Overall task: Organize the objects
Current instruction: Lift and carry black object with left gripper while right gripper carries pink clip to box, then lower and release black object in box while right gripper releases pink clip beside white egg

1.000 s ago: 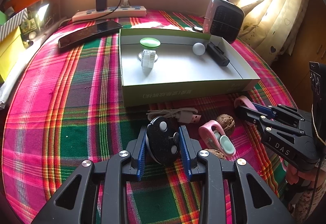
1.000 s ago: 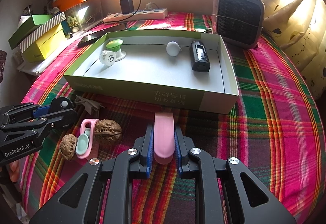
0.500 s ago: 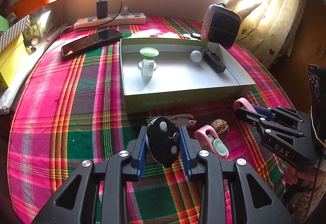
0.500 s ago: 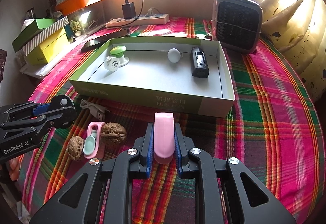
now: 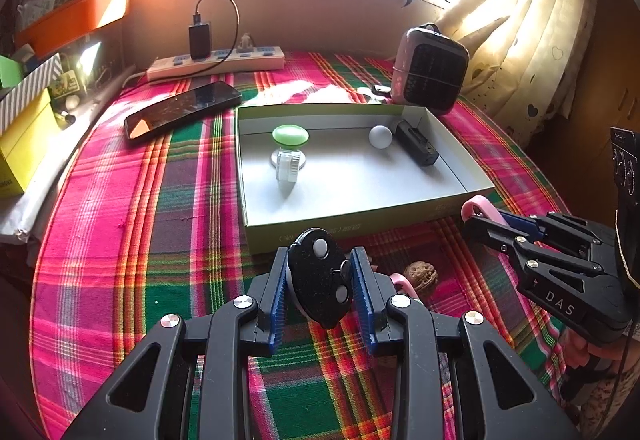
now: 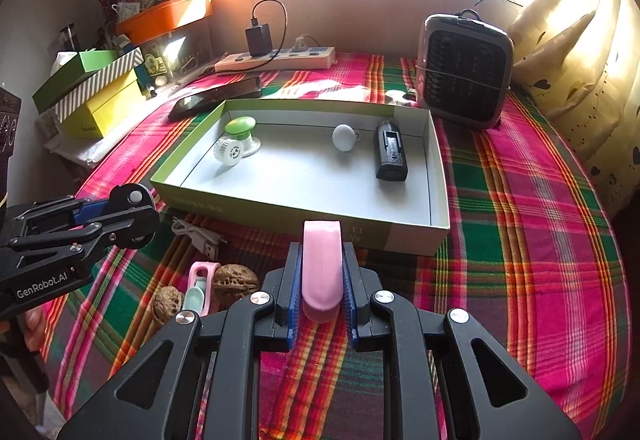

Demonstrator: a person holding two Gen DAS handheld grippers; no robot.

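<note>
Left wrist view: black remote [image 5: 322,282] clamped between the jaws.

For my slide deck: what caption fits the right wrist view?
Right gripper clamps a pink clip before the open green box on plaid cloth.

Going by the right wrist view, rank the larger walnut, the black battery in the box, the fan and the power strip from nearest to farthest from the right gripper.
1. Walnut: on the cloth just left of the right gripper.
2. Battery: right end of the box.
3. Fan: beyond the box's far right corner.
4. Power strip: along the back wall, left of the fan.
</note>
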